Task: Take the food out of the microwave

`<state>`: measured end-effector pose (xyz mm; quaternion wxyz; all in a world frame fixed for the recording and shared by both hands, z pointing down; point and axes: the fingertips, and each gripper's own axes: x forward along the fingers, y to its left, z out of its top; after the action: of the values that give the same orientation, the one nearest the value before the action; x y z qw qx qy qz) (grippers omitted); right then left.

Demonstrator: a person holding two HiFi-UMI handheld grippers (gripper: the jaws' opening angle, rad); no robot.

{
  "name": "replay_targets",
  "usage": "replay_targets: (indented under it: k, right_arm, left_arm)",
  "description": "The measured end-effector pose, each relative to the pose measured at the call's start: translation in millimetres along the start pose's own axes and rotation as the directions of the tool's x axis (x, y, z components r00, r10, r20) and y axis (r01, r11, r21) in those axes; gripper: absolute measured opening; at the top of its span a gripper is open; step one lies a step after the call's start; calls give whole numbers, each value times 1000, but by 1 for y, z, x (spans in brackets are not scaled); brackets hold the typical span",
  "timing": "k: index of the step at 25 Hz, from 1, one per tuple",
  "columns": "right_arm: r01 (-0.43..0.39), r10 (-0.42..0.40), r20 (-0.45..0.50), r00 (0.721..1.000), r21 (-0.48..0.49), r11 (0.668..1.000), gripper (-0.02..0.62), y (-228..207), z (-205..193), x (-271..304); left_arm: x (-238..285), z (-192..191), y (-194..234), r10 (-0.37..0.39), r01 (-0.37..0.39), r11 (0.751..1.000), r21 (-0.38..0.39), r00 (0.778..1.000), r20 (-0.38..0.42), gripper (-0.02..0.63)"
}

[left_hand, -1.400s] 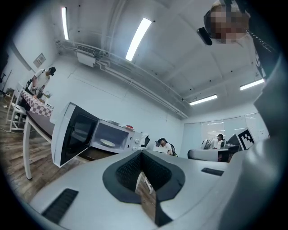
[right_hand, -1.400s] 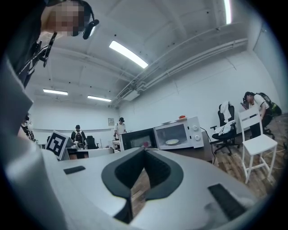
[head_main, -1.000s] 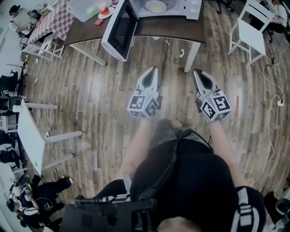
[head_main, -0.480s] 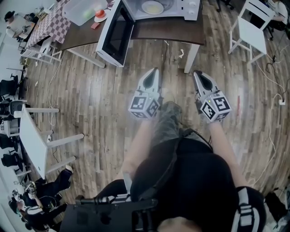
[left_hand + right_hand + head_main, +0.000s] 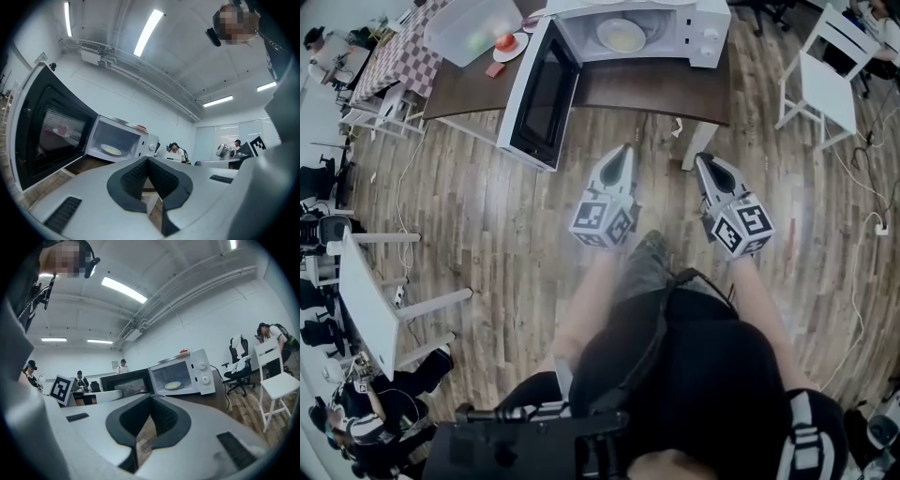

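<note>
A white microwave (image 5: 647,33) stands on a brown table (image 5: 656,86) with its dark door (image 5: 542,89) swung wide open to the left. Inside it lies a plate of pale yellow food (image 5: 622,36). My left gripper (image 5: 622,150) and right gripper (image 5: 703,159) are held side by side over the wooden floor, short of the table, both pointing at the microwave. Both are shut and hold nothing. In the left gripper view the plate (image 5: 111,150) shows beyond the shut gripper (image 5: 147,161). The right gripper view shows the plate (image 5: 173,385) past its own gripper (image 5: 151,399).
A clear plastic tub (image 5: 473,28) and a small plate with a red item (image 5: 508,43) sit on the table left of the open door. A white chair (image 5: 820,70) stands at the right, a white table (image 5: 366,291) at the left. Cables lie on the floor.
Both grippers have moved forward toward the microwave. The table and microwave now sit lower and larger in the head view. Both grippers stay shut.
</note>
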<state>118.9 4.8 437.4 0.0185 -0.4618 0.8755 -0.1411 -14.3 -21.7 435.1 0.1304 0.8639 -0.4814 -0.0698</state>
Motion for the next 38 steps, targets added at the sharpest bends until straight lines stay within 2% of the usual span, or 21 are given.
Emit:
replay_targets:
  k: [12,20,28,38]
  right_arm:
    - [-7,7,-27,1000,8,1000,2,-36,16,93]
    - [2,-2,-44,999,-1,1000,2,-54,19,147]
    - [-13,14,-100,995,9,1000,2,-52,0,177]
    - [-69,70,-149,986,8,998,2,-43,-13,210]
  left_arm:
    - [73,17,61,10,-10,1000,-16,1000,-19,-9]
    - [115,17,93,-19,18,999,-28,999,-35,-9]
    - [126,7,112,-17,14,999,-47,998,-55,-9]
    - [137,-1,124,6,-11,996,-92,999,-51,-9]
